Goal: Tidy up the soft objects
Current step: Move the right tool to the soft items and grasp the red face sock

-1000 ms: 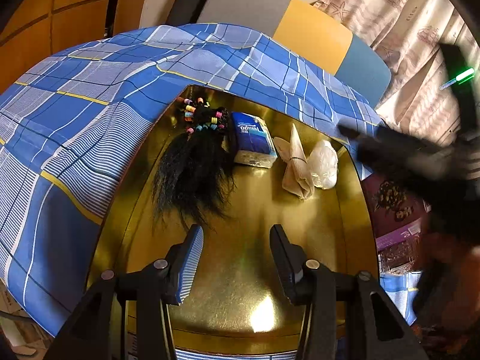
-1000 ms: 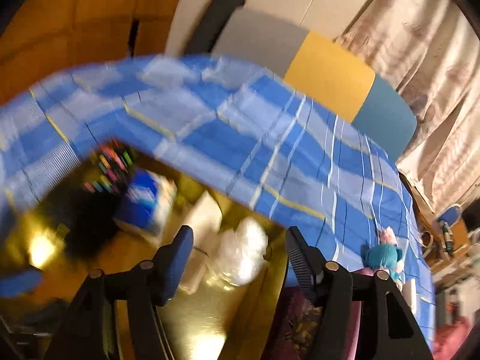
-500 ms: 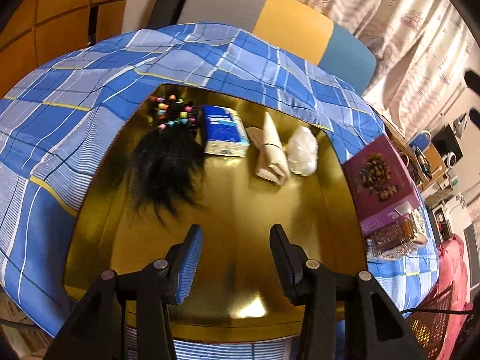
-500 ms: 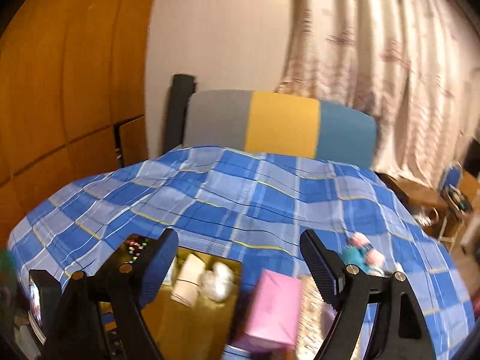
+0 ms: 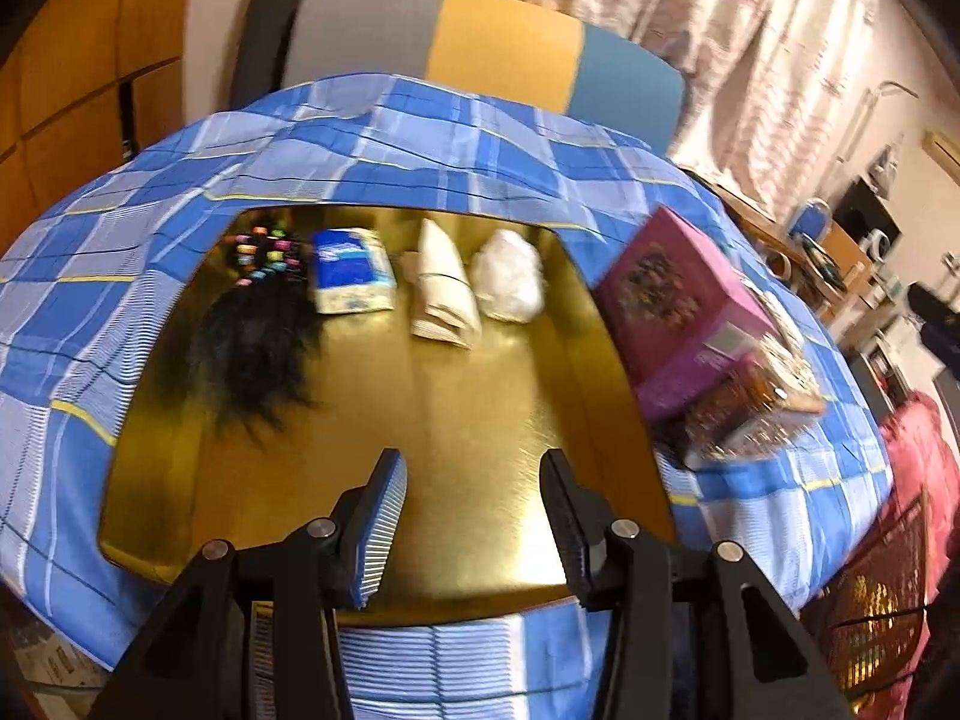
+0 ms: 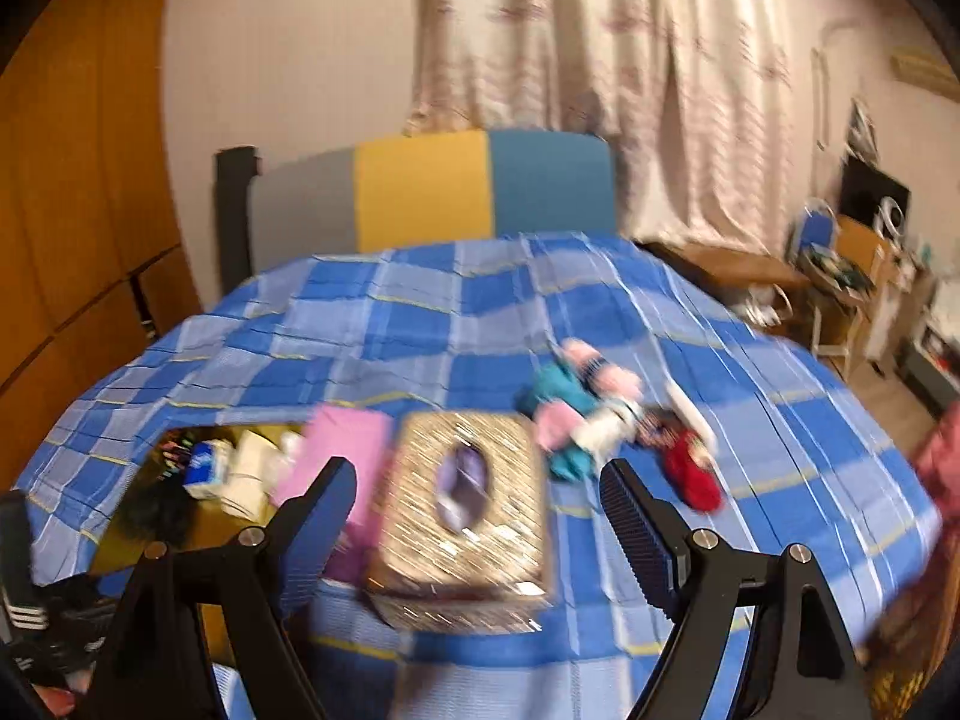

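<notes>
Gold tray point(image 5: 480, 420), bare near edge, under open left claw point(image 5: 474, 504)

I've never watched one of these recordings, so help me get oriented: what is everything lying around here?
Gold tray: one, shiny gold, on the bed.
Black wig: one, with coloured beads, tray's left side.
Tissue pack: one, blue and white, right of the wig.
Folded cloth: one, cream, tray's far middle.
Plastic bag: one, white, crumpled, right of the cloth.
Pink box: one, right of the tray.
Glittery tissue box: one, gold, beside the pink box.
Plush toys: small heap, teal, pink, white, red, on the blue checked bedspread.
Left tool: open, over the tray.
Right tool: open, above the tissue box.
</notes>
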A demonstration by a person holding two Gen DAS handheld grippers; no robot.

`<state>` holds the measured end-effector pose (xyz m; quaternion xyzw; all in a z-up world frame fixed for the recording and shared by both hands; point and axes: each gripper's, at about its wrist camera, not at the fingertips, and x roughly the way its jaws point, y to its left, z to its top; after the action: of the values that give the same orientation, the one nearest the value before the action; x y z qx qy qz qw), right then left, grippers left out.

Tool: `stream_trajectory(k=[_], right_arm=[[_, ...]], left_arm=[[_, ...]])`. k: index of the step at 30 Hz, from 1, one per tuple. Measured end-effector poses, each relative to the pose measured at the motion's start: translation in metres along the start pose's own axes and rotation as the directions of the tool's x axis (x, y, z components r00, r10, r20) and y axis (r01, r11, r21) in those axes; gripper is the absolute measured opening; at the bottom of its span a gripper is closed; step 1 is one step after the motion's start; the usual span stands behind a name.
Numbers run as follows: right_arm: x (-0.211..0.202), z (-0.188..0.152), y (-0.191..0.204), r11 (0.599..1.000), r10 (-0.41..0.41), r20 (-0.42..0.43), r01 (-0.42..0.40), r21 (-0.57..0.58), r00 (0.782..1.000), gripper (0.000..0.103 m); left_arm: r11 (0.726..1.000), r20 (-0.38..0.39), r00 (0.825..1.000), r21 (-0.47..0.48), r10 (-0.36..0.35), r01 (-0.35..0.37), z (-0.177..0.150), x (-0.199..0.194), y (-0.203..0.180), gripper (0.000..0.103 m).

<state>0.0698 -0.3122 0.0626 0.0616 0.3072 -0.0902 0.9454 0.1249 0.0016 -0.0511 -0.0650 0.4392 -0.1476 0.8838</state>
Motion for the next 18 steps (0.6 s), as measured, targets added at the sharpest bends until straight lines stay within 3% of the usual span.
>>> stream_trajectory(k=[6, 9, 13, 18], right_arm=[[0.014, -0.026, -0.072, 0.984, -0.090, -0.082, 0.101, 0.146, 0.993, 0.084], [0.033, -0.043, -0.101, 0.974, -0.113, -0.160, 0.142, 0.179, 0.981, 0.084], [0.060, -0.069, -0.130, 0.965, -0.107, -0.255, 0.162, 0.207, 0.961, 0.084], [0.081, -0.090, -0.153, 0.960, -0.071, -0.291, 0.144, 0.239, 0.954, 0.084]], left_arm=[[0.993, -0.023, 0.993, -0.005, -0.114, 0.114, -0.015, 0.003, -0.012, 0.047], [0.991, -0.022, 0.991, -0.016, -0.135, 0.135, -0.022, 0.002, -0.016, 0.047], [0.989, -0.008, 0.989, 0.010, -0.146, 0.146, -0.028, -0.001, -0.029, 0.047], [0.985, -0.009, 0.987, 0.058, -0.161, 0.162, -0.030, 0.000, -0.048, 0.047]])
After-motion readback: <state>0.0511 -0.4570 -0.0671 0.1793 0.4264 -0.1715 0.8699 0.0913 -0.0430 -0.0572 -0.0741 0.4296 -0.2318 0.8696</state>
